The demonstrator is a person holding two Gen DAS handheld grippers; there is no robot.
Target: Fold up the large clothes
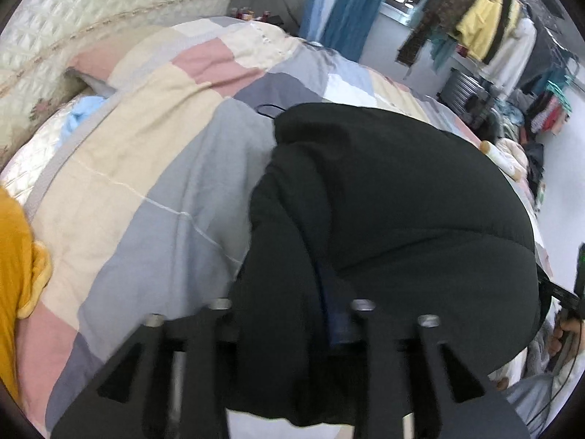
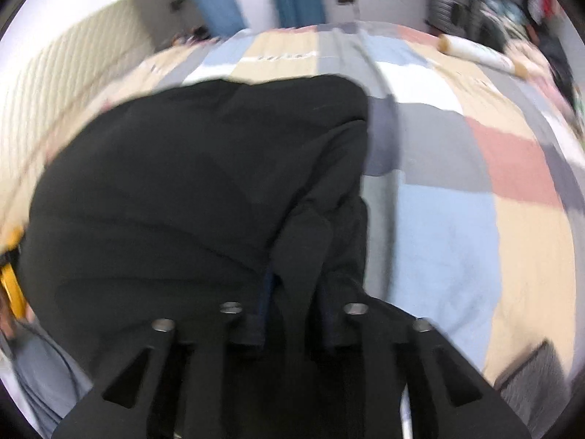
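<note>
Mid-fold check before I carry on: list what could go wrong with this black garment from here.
1. The black garment looks thick and puffy; bunched fabric between the left gripper fingers may slip out.
2. The right gripper view is motion-blurred; a fast pull could skew the fold.
3. A white roll lies farther along the patchwork quilt; dragged fabric might catch it.

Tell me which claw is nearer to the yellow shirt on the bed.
Left. The left claw, gripping the black garment, has the yellow shirt just to its left; the right claw holds the garment's far side.
</note>
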